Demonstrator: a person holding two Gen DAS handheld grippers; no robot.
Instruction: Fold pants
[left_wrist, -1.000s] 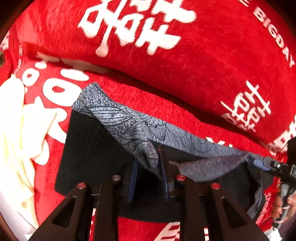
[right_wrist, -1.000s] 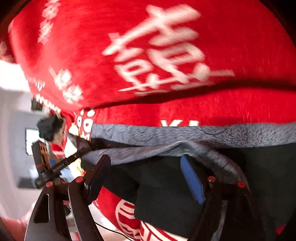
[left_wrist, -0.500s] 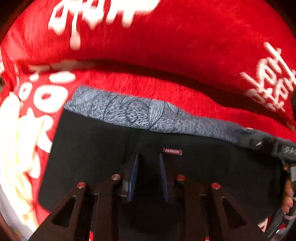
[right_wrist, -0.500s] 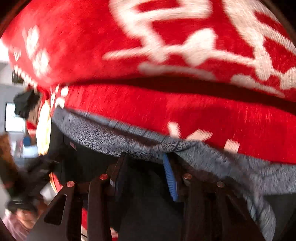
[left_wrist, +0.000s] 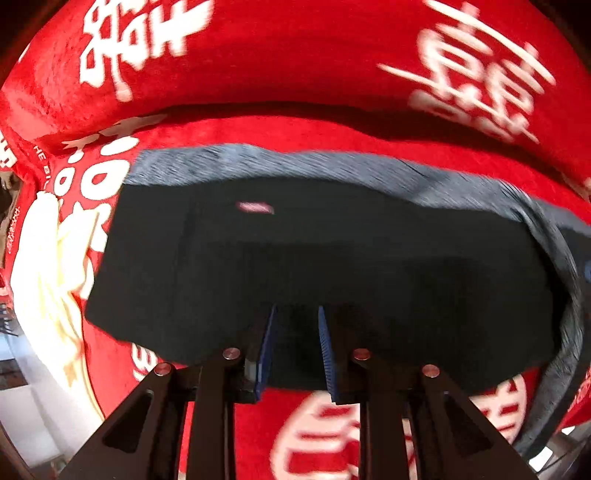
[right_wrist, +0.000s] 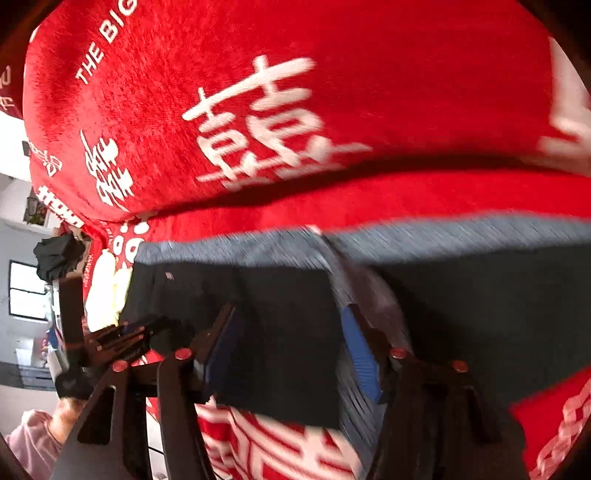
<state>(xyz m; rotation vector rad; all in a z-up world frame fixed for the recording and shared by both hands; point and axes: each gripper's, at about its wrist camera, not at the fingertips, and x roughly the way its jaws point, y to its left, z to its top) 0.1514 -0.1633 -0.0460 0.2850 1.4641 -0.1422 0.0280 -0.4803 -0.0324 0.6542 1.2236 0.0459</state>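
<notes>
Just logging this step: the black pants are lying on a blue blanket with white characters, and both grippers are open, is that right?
Not quite. The blanket is red, not blue, as the left wrist view shows. The rest holds: the black pants lie on it, and the left gripper and right gripper are open.

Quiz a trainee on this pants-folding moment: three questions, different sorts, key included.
1. True or false: the left claw is shut on the black pants.
2. The cover under the pants is: A green, B red, C blue.
3. Fill in: the grey band runs along the pants' ____ edge (near/far from the left wrist camera).
Key: 1 false; 2 B; 3 far.
</notes>
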